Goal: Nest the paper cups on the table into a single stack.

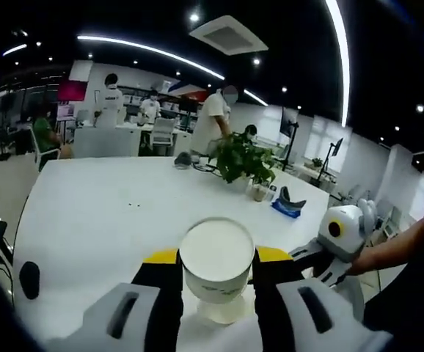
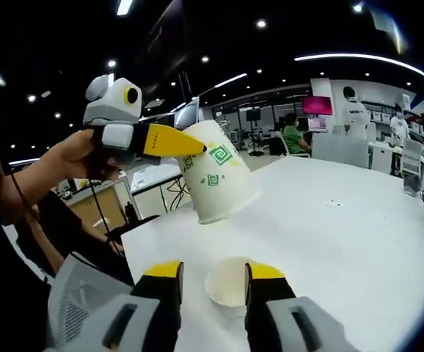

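Paper cups are two here: one lifted cup [image 2: 216,180] with green square marks, and one plain cup [image 2: 230,287] standing on the white table [image 2: 359,242].

My left gripper [image 2: 197,150] holds the lifted cup by its rim, one yellow jaw outside the wall; in the right gripper view it hangs tilted at upper centre, above the table. In the left gripper view the same cup [image 1: 217,268] sits low in the centre, between my two jaws, its open mouth toward the camera.

The plain cup is at bottom centre of the right gripper view, between the yellow tips of my right gripper [image 2: 210,273]. The jaws stand narrow beside its wall, but I cannot tell if they really press it.

What may go wrong, I think: the lifted cup is tilted, so its bottom could hit the rim of the standing cup instead of going inside, and push it over. If my right gripper squeezes hard, the mouth becomes oval and the nesting jams. The rim hold of my left gripper could also slip.
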Motion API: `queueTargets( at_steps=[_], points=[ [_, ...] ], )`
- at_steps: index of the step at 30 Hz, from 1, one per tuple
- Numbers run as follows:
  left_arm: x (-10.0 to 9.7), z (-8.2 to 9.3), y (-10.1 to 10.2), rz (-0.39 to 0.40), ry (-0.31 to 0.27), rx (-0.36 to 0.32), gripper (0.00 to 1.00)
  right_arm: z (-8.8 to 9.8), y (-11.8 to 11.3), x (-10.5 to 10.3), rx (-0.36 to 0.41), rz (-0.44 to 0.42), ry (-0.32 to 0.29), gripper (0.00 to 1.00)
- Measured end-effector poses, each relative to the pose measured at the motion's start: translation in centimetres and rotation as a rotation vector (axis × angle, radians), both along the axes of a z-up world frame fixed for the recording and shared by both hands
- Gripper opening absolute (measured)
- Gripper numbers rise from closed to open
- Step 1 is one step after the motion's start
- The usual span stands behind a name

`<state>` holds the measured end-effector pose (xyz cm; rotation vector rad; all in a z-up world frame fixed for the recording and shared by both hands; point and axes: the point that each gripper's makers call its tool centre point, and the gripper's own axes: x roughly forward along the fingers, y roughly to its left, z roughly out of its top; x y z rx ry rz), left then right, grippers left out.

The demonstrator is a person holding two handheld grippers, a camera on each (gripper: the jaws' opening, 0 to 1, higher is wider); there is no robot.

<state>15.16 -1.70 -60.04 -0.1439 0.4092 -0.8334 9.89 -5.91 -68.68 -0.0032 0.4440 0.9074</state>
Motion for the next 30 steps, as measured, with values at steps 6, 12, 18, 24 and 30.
queueTargets(
  at_steps=[6, 12, 18, 24, 30],
  points=[
    [-0.5, 0.0, -1.2, -0.03, 0.014, -0.027, 0.35, 1.3, 0.0, 0.2, 0.067, -0.017, -0.004, 0.29],
    [-1.3, -0.8, -2.0, -0.082, 0.035, -0.012, 0.35, 1.6, -0.1, 0.0, 0.086, -0.012, -0.015, 0.25],
    [-1.3, -1.2, -1.9, -0.092, 0.053, -0.03, 0.35, 2.9, -0.1, -0.2, 0.156, -0.005, -0.035, 0.26],
    [-1.5, -1.9, -1.3, -0.116, 0.093, -0.053, 0.36, 3.6, -0.8, 0.0, 0.24, -0.018, -0.02, 0.22],
    [-2.4, -2.4, -1.0, -0.151, 0.119, -0.103, 0.35, 4.5, -1.1, -0.2, 0.309, 0.012, -0.008, 0.22]
  ],
)
